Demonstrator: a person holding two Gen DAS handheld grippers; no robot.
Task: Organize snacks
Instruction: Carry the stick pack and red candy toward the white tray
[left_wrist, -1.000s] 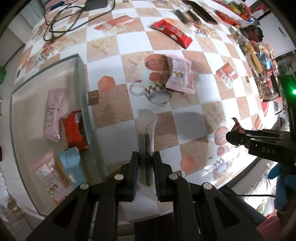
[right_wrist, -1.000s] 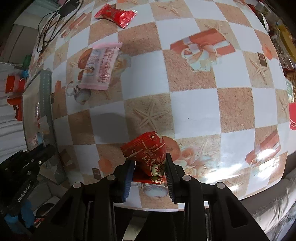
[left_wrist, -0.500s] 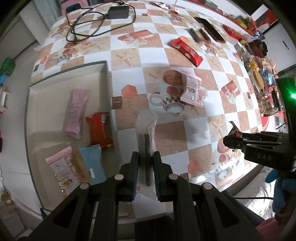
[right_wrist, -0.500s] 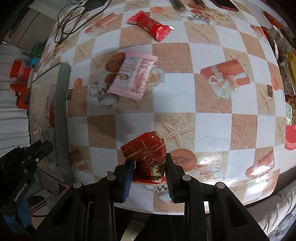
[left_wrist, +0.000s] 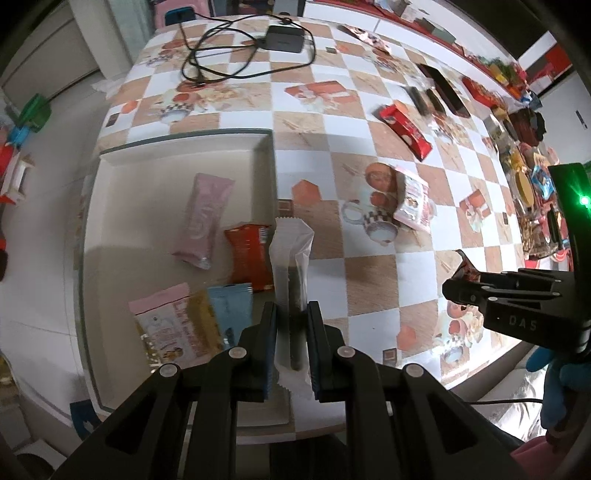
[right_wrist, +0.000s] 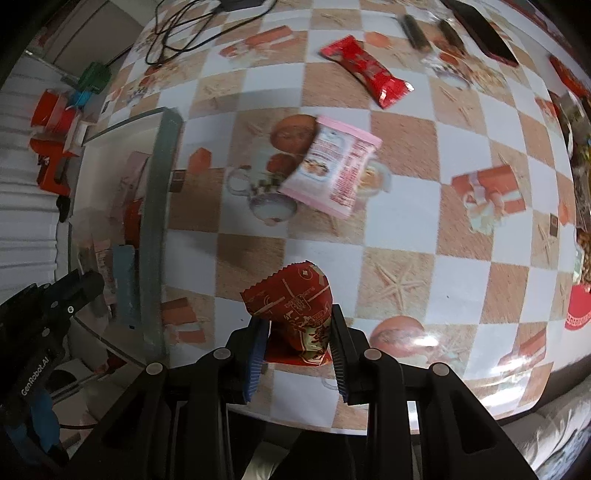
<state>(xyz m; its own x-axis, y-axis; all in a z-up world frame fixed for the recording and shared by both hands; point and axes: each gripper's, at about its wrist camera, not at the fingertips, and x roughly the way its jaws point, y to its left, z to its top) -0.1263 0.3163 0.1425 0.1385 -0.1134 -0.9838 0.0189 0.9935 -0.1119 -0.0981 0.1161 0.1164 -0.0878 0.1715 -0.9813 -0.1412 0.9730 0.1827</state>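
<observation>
- While the left gripper (left_wrist: 291, 325) pointed straight down, its fingers (left_wrist: 266, 328) were clamped shut on a clear-wrapped dark snack bar (left_wrist: 291, 266), whose far end stuck out beyond the tips, over the near wall of the white tray (left_wrist: 110, 162).
- Just left of those fingers, inside the tray, lay a blue packet (left_wrist: 231, 314), an orange-red packet (left_wrist: 251, 254), a pale pink pack (left_wrist: 205, 218) and a pink-and-yellow bag (left_wrist: 170, 328).
- To do the drop well, I judged the bar should be carried left until it was wholly past the wall, over bare tray floor beyond the pink pack, then lowered before the fingers part, so that it lands flat and not across the rim.
- The right gripper (right_wrist: 297, 343) was closed on a red foil packet (right_wrist: 295, 310), pinched at its lower half, with the crimped top free ahead of the tips.
- Ahead of those fingers on the checked desk (right_wrist: 406, 206) rested a pink snack bag (right_wrist: 332, 170) and, farther off, a long red bar (right_wrist: 365, 70); the tray sat well to their left.
- Since both hands were headed for one tray, the right should probably hang back until the left has let go, to avoid a collision at the wall.
</observation>
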